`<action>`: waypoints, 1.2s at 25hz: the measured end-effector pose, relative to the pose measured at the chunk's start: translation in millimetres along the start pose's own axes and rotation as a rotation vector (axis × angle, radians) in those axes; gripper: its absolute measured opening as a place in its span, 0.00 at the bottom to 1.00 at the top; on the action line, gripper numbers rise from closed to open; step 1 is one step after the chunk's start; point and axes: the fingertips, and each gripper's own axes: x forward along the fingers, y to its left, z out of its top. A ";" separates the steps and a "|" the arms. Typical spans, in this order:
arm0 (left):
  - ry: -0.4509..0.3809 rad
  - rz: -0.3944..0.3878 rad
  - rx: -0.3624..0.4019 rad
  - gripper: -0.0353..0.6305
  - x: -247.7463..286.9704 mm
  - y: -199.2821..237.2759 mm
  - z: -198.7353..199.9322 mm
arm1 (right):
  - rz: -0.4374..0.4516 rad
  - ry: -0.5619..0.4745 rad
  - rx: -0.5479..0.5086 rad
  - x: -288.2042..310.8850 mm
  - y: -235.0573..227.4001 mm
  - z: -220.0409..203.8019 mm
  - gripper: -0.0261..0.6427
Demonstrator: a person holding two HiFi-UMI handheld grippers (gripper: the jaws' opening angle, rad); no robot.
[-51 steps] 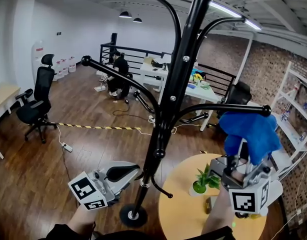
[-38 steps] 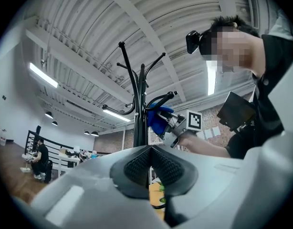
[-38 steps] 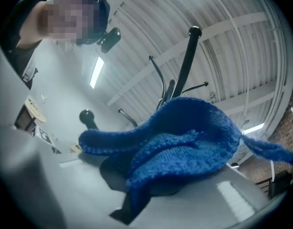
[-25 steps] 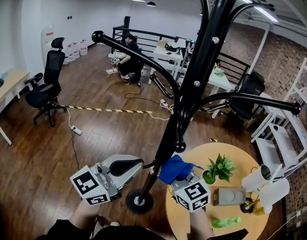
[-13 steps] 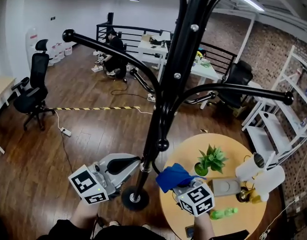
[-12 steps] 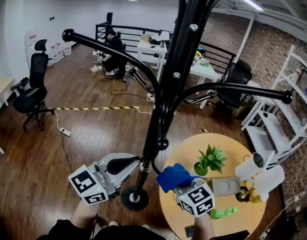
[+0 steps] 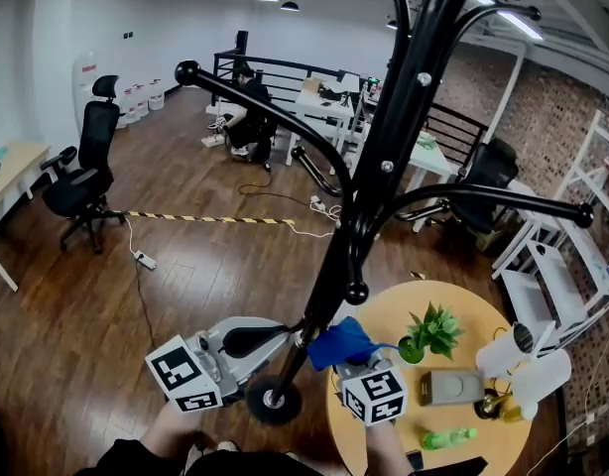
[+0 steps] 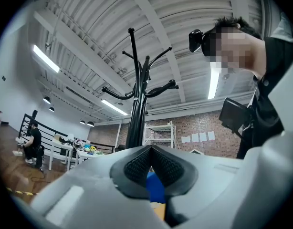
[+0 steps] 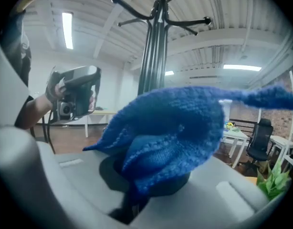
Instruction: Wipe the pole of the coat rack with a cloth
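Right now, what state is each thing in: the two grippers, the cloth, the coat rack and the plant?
left gripper: fingers shut, holding nothing.
right gripper: fingers shut on the blue cloth.
blue cloth: bunched, held beside the lower pole.
coat rack: upright, hooks bare.
potted plant: upright on the round table.

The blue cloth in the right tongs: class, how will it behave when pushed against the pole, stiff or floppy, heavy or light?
Probably floppy: the blue cloth bunches and droops over the right tongs, one corner trailing sideways. Likely light, since one pinch holds the whole bundle up. Its knitted surface should drag on the pole rather than slip.
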 end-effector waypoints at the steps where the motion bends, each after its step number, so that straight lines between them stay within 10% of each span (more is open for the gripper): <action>1: 0.002 0.004 0.003 0.06 -3.6 -0.5 0.0 | -0.023 -0.051 0.016 -2.8 -3.7 11.7 0.08; 12: -0.017 0.050 0.046 0.06 -24.1 5.3 18.7 | -0.051 -0.691 0.021 -65.3 -11.8 231.1 0.08; 30: -0.036 -0.023 0.082 0.06 -0.3 -0.5 27.1 | -0.074 -1.094 -0.159 -239.9 -26.2 364.9 0.08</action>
